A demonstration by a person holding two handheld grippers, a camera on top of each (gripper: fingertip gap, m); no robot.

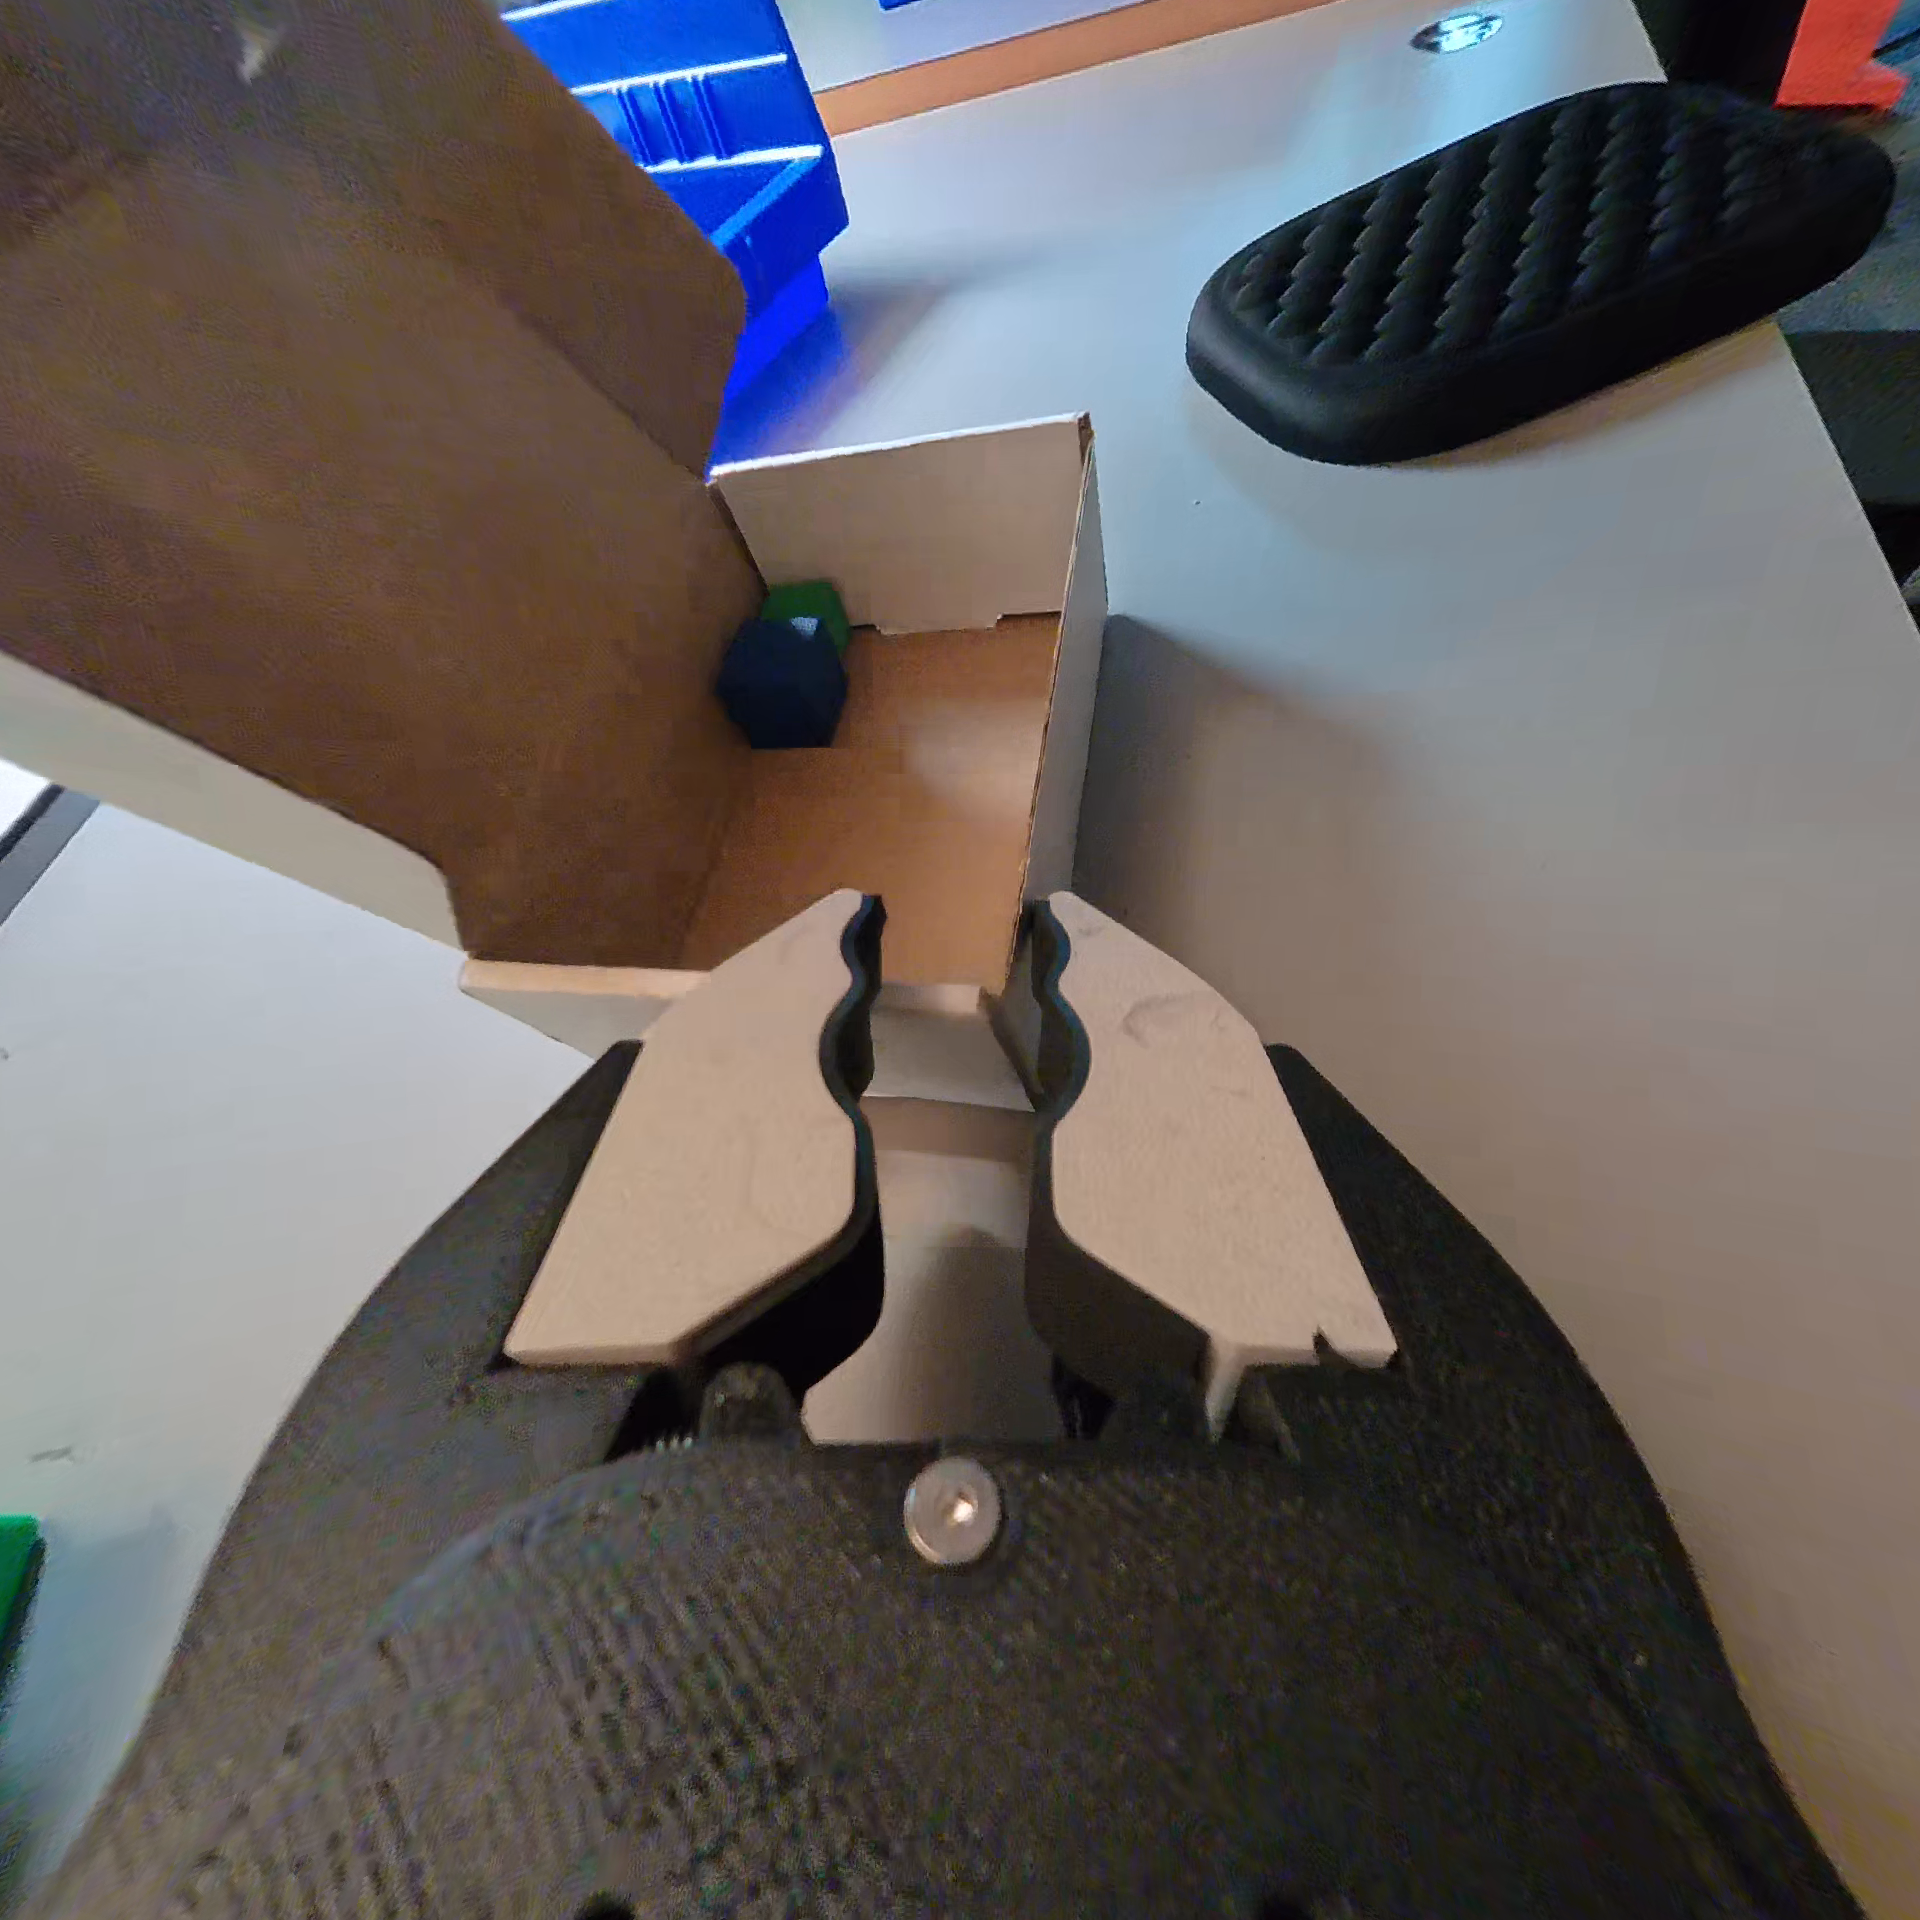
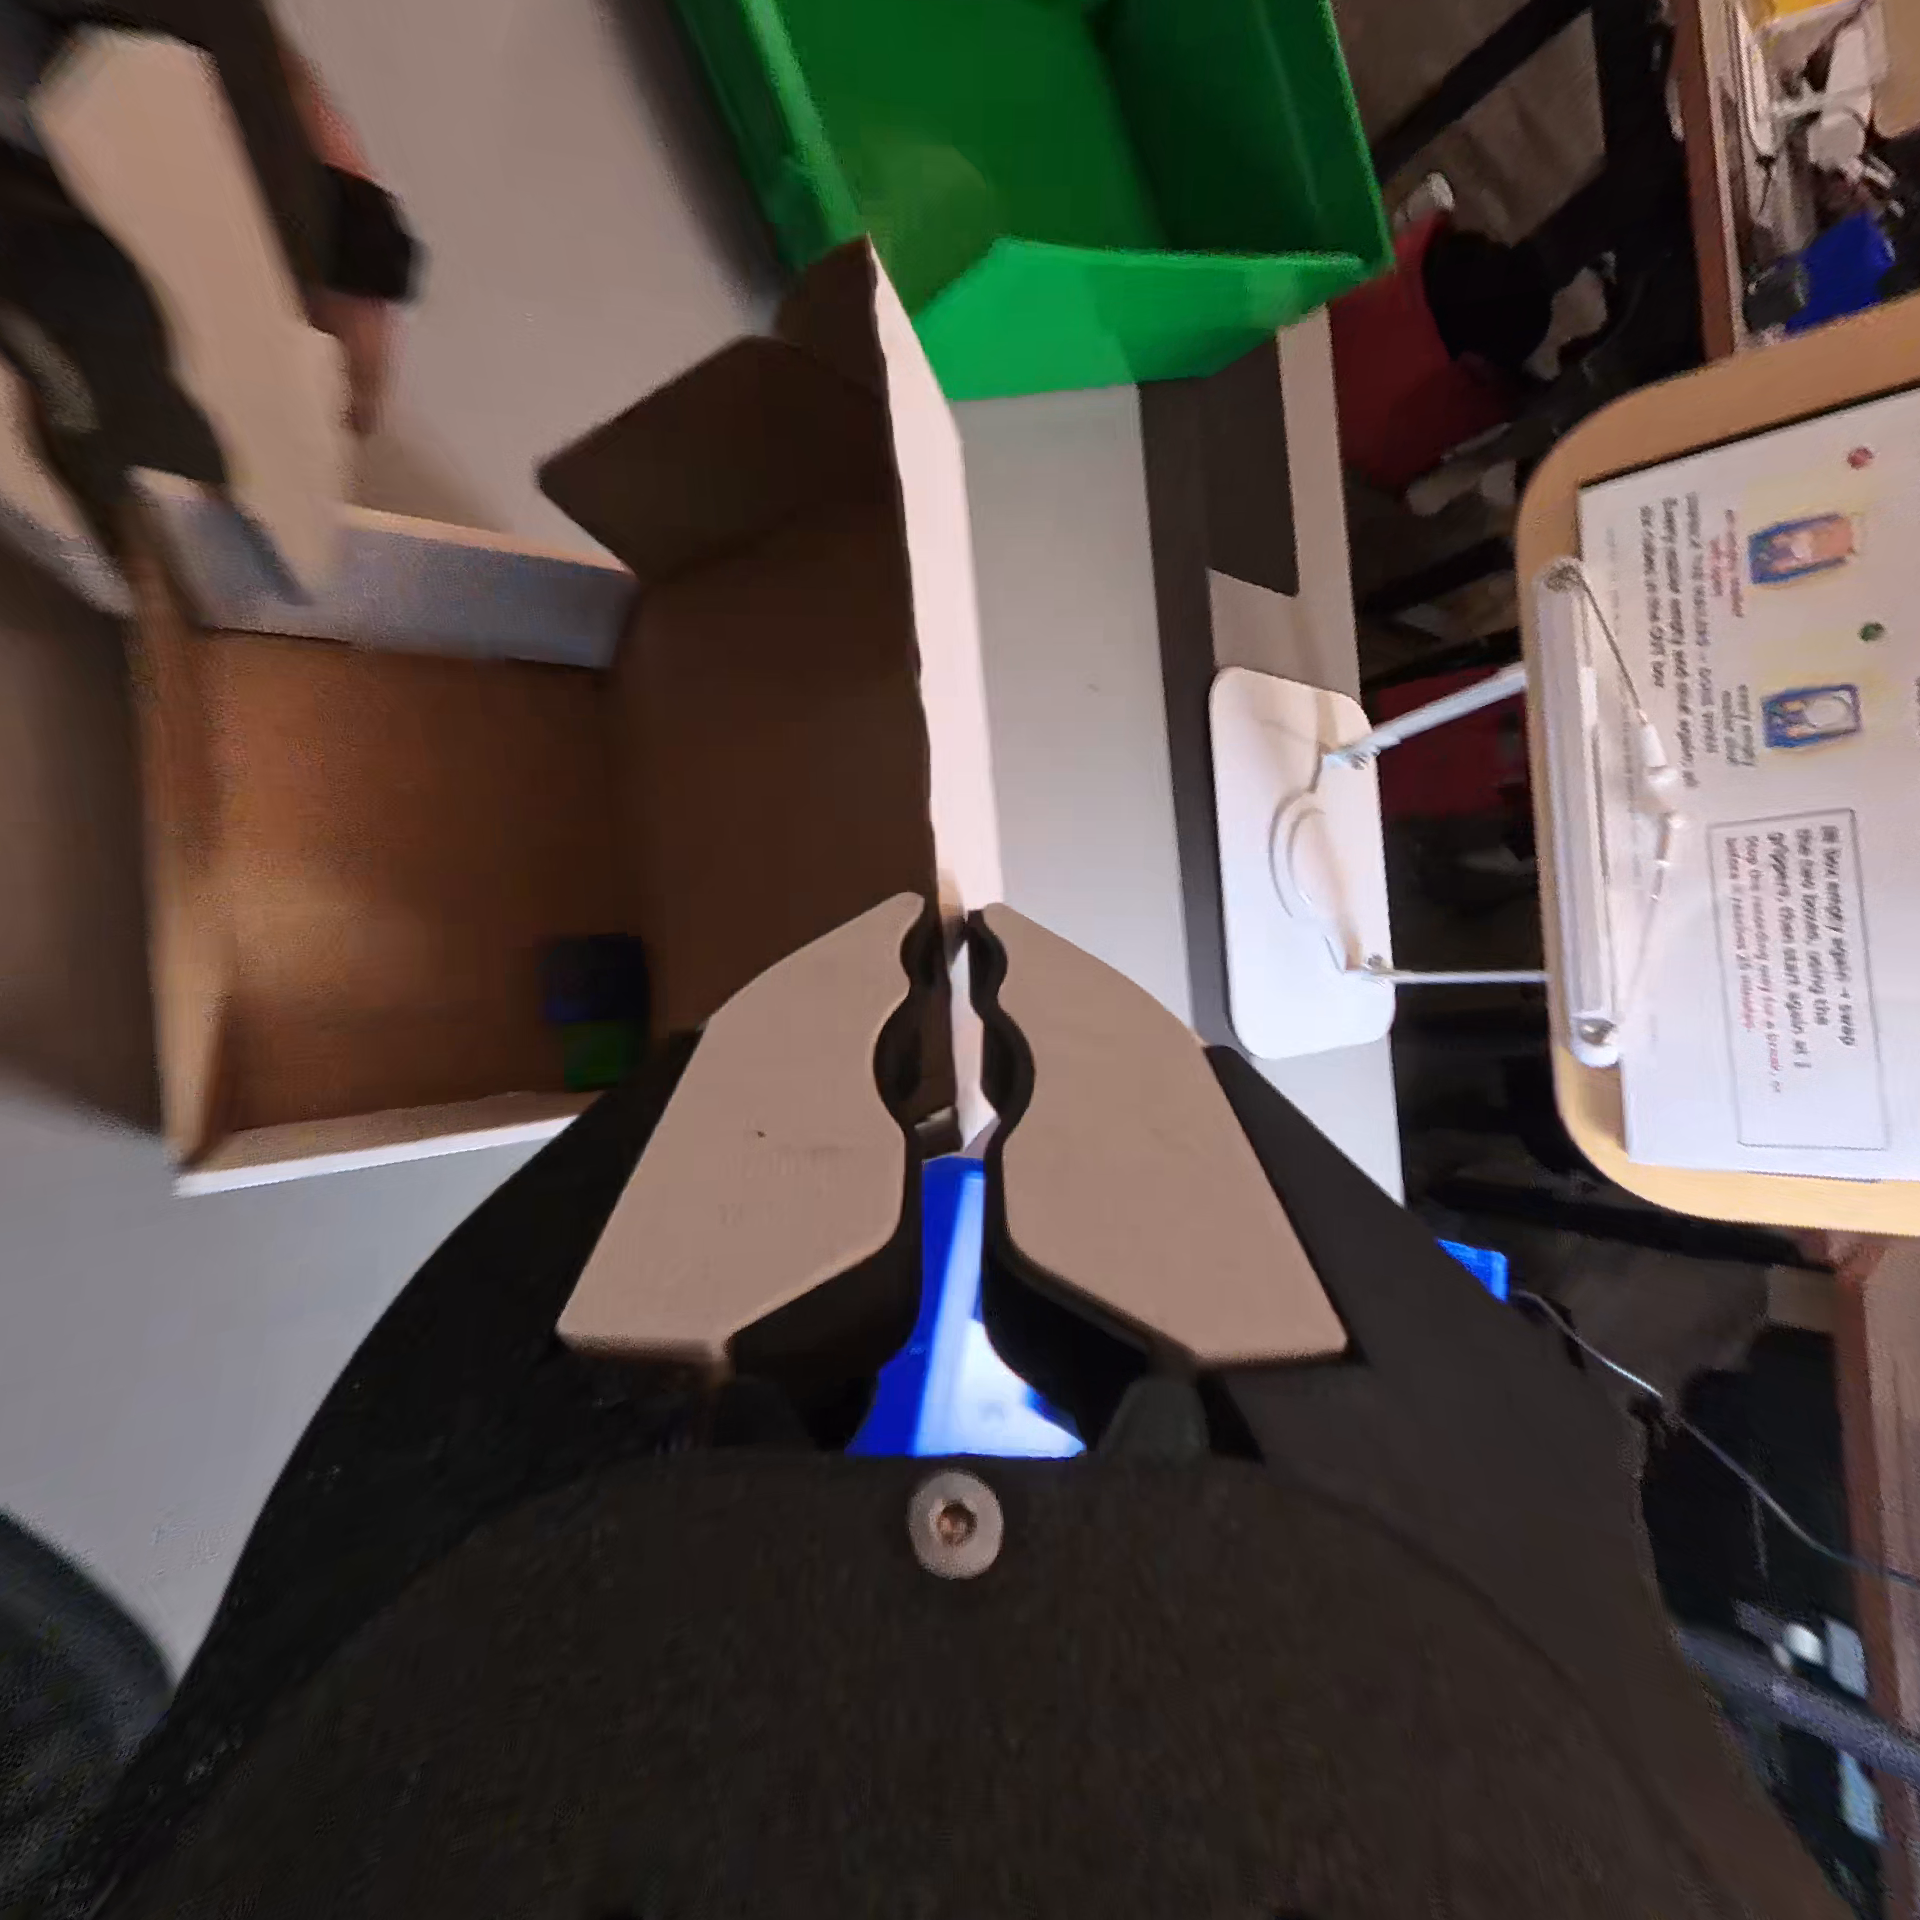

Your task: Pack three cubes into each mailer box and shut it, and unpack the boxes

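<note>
White table (image 1: 1403,831) bearing an open mailer box (image 1: 1070,665), lid (image 2: 769,665) raised. Right gripper (image 2: 954,935), jaws nearly closed, pinches the lid's edge, apparently to hold it up. Left gripper (image 1: 954,920), jaws partly open, straddles the box's near corner wall, probably to steady it; whether it clamps is unclear. Inside, at the lid hinge: dark blue cube (image 1: 781,686) and green cube (image 1: 808,606).

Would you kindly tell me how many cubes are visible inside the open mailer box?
2: a dark blue cube and a green cube behind it, touching, in the box's far corner; the raised lid may hide another.
</note>
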